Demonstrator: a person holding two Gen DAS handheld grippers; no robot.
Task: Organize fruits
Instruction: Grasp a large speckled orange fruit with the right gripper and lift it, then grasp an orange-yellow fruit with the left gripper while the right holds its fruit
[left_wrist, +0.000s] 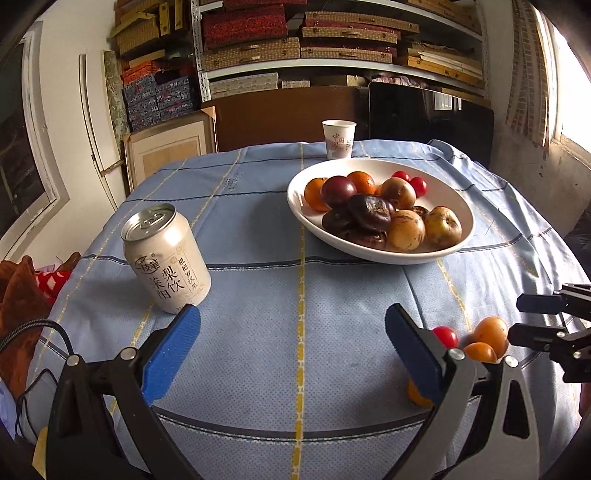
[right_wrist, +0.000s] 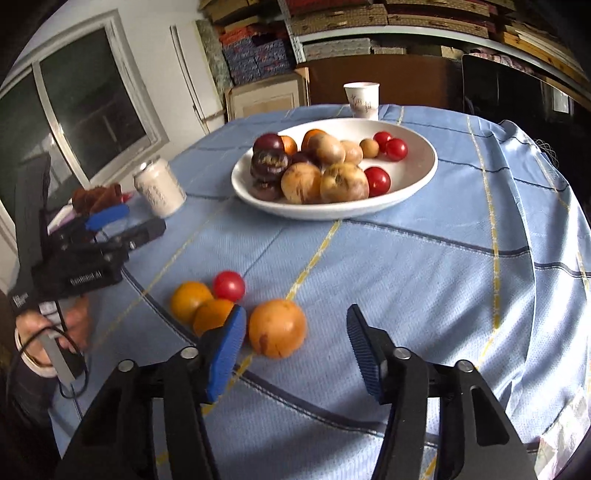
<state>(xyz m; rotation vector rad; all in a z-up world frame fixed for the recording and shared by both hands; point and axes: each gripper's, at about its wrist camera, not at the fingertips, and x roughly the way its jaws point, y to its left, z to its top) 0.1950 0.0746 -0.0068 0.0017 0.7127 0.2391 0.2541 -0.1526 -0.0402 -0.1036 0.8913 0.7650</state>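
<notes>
Fruit strays low in frame: right gripper, jaws apart and empty, nears the round orange fruit bound for the white oval bowl; left gripper gapes idle.

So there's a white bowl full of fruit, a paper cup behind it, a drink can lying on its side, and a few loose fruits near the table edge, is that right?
Not quite: the can stands upright, not on its side, as the left wrist view shows. The rest holds: the white bowl is full of fruit, the paper cup is behind it, and loose fruits lie near the table edge.
</notes>
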